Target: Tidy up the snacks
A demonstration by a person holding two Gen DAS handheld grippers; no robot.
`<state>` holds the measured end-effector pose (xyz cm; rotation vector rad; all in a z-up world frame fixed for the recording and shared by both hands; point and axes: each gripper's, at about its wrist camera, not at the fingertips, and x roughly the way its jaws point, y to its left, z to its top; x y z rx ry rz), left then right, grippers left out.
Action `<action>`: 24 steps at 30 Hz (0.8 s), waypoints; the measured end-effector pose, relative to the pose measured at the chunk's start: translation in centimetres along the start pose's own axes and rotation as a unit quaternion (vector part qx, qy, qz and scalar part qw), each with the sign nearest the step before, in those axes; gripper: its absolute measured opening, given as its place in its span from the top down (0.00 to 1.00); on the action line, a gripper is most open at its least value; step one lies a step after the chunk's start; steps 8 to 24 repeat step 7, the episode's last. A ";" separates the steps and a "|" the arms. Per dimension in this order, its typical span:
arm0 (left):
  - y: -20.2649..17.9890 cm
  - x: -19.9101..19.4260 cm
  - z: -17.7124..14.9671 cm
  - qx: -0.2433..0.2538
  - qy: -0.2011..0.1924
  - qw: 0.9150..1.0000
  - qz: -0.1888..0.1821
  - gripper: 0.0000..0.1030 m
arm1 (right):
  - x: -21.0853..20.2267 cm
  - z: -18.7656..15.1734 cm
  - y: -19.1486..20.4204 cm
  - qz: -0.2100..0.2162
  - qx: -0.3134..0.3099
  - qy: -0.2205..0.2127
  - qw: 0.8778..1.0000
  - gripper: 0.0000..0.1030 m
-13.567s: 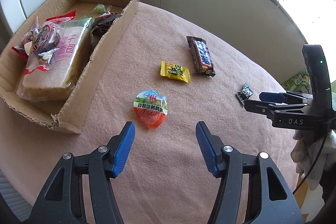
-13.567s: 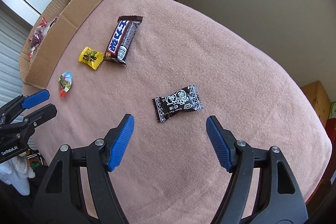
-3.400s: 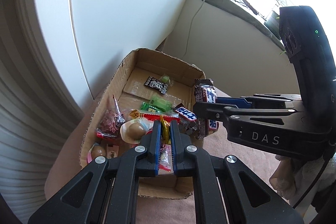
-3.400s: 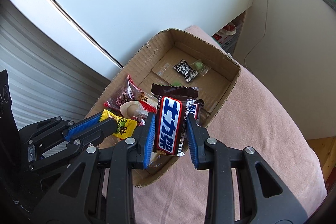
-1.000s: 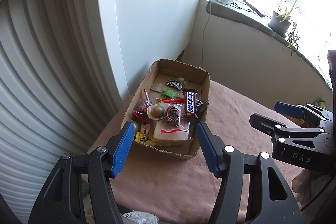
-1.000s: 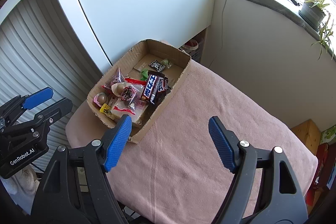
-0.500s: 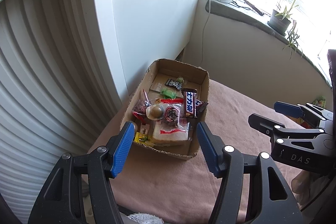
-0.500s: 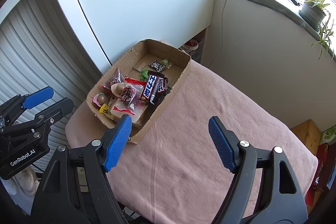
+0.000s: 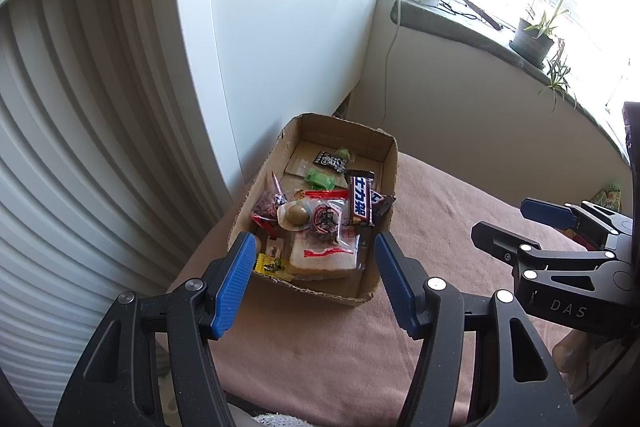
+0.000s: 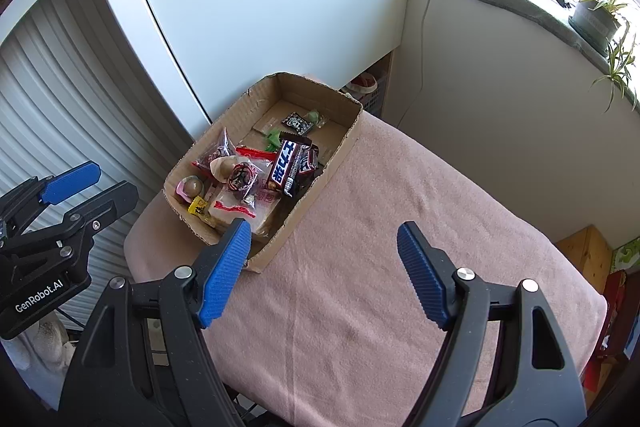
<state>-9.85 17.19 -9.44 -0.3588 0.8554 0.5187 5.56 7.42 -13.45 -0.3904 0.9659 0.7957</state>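
Clearly both the left hand-held gripper (image 9: 312, 281) and right hand-held gripper (image 10: 324, 269) hang spread and empty; light, crinkly, slippery snacks (image 10: 256, 179) fill the cardboard box (image 10: 320, 179) at eleven o'clock—pinch wrappers mid-body.

Wrapped snacks (image 9: 320, 223) heaped inside open cardboard box (image 9: 394, 163)
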 end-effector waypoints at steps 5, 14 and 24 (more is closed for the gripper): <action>-0.1 -0.1 0.1 0.004 -0.007 1.000 0.006 0.40 | 0.0 -0.1 -0.2 0.001 -0.001 0.000 1.000 0.24; -0.1 0.0 0.0 0.005 -0.007 1.000 0.006 0.40 | 0.1 -0.3 -0.3 0.001 0.001 0.001 1.000 0.24; -0.1 0.0 0.0 0.005 -0.007 1.000 0.006 0.40 | 0.1 -0.3 -0.3 0.001 0.001 0.001 1.000 0.24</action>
